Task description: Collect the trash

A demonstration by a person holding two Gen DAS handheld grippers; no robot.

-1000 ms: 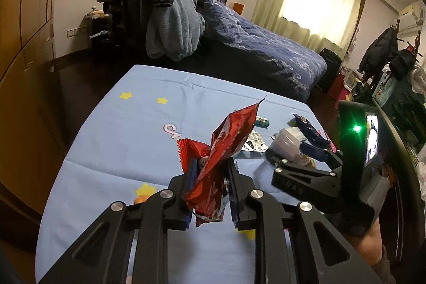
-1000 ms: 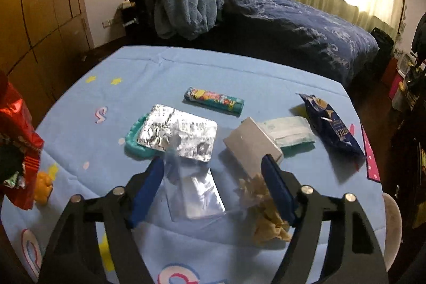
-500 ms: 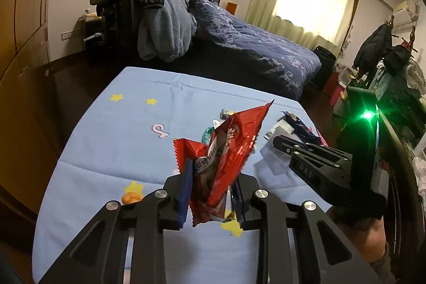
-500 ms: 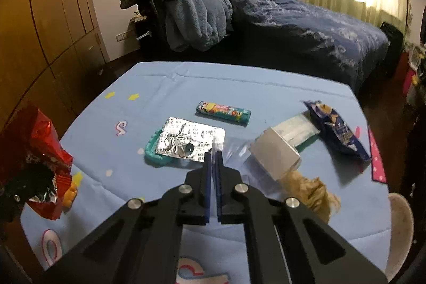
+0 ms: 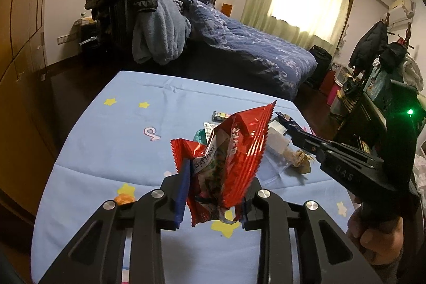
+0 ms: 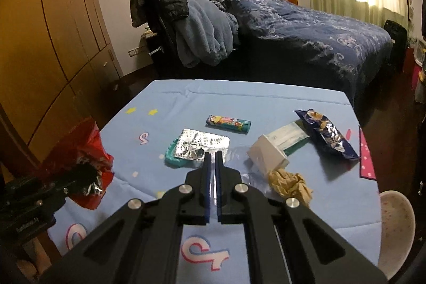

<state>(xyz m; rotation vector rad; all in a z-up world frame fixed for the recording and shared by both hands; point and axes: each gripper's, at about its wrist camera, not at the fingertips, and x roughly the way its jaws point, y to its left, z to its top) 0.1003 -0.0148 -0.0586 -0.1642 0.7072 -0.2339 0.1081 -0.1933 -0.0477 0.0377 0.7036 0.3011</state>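
Observation:
My left gripper [image 5: 213, 177] is shut on a red snack bag [image 5: 231, 159], held upright above the blue tablecloth [image 5: 119, 140]; the bag also shows in the right wrist view [image 6: 87, 164]. My right gripper [image 6: 213, 159] is shut on a clear plastic wrapper [image 6: 237, 164] that trails down to the cloth. On the table lie a foil blister pack [image 6: 202, 147], a lighter [image 6: 229, 123], a white box [image 6: 269, 157], a dark blue snack bag [image 6: 327, 135] and a crumpled tan paper [image 6: 290, 184].
A teal item [image 6: 170, 157] lies under the foil pack. An orange crumb [image 5: 123, 198] sits near the left front. A bed [image 6: 306, 25] with piled clothes stands behind the table, wardrobes [image 6: 48, 31] at left, a white stool [image 6: 396, 225] at right.
My right gripper closed on the clear wrapper and lifted back from the table. My left gripper with the red bag rose slightly and stayed shut.

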